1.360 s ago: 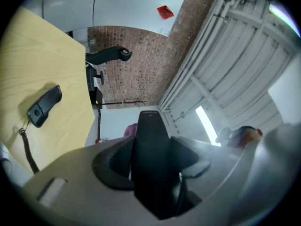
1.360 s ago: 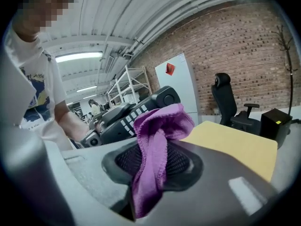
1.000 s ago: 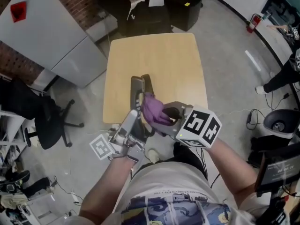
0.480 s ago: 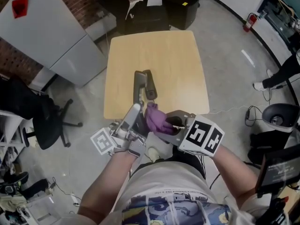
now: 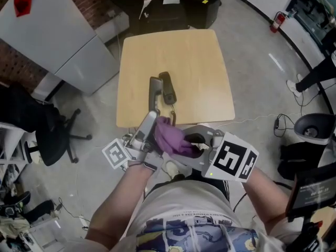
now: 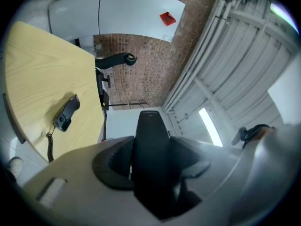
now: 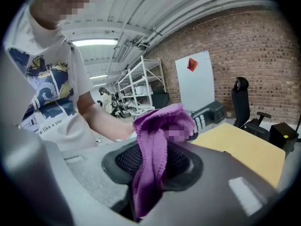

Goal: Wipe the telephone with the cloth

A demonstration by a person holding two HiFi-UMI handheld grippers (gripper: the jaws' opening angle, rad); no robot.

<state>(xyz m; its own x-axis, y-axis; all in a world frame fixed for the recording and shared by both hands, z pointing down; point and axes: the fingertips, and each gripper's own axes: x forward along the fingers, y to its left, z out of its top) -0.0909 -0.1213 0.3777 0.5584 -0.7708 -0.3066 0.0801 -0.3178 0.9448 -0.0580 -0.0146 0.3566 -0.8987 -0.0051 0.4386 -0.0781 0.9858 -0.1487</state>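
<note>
Two grips on: left gripper [image 5: 147, 130] clamped around telephone [image 5: 154, 92], right gripper [image 5: 184, 143] pinched shut on purple cloth [image 5: 170, 136]. Judged mid-wipe. To do well: hold left steady, drag cloth wad along full length with light pressure, cover keys and edges, no bare jaw scraping plastic. Telephone sticking out past left jaws, tilted up over near edge of table [image 5: 199, 72]; cloth wad right at its near end by keypad, contact likely, not certain. Corded handset [image 5: 167, 87] flat on table just beside.
</note>
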